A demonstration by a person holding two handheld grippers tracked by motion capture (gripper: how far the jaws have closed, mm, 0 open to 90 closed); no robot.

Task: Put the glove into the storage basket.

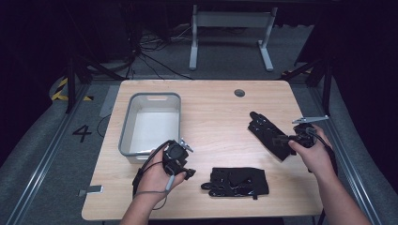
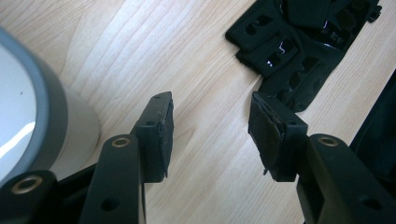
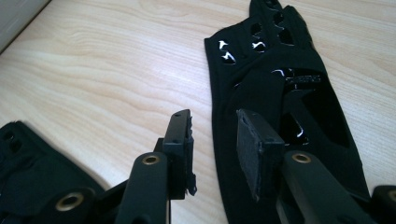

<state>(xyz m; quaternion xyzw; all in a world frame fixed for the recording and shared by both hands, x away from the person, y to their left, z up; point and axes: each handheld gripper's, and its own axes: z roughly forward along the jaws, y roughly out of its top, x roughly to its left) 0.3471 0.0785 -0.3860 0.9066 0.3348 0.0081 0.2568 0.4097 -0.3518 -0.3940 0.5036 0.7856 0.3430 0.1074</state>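
Hand-held gripper, your right (image 3: pixel 215 154): jaws apart, astride the cuff edge of the far glove (image 3: pixel 280 93); no grip.
Glove axis: runs straight ahead, fingers away.
Hand-held gripper, your left (image 2: pixel 210 135): jaws apart, near glove (image 2: pixel 299 51) ahead-right.

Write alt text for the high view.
A person's two hands hold the left gripper and right gripper over a wooden table, one black glove lying between them and a second glove at the right gripper's jaws. An empty grey bin sits left.

High view looks forward and down over the whole desk (image 1: pixel 211 101). Both gripper views sit close, low over the wood; each shares one black glove (image 1: pixel 238 182) with the high view.
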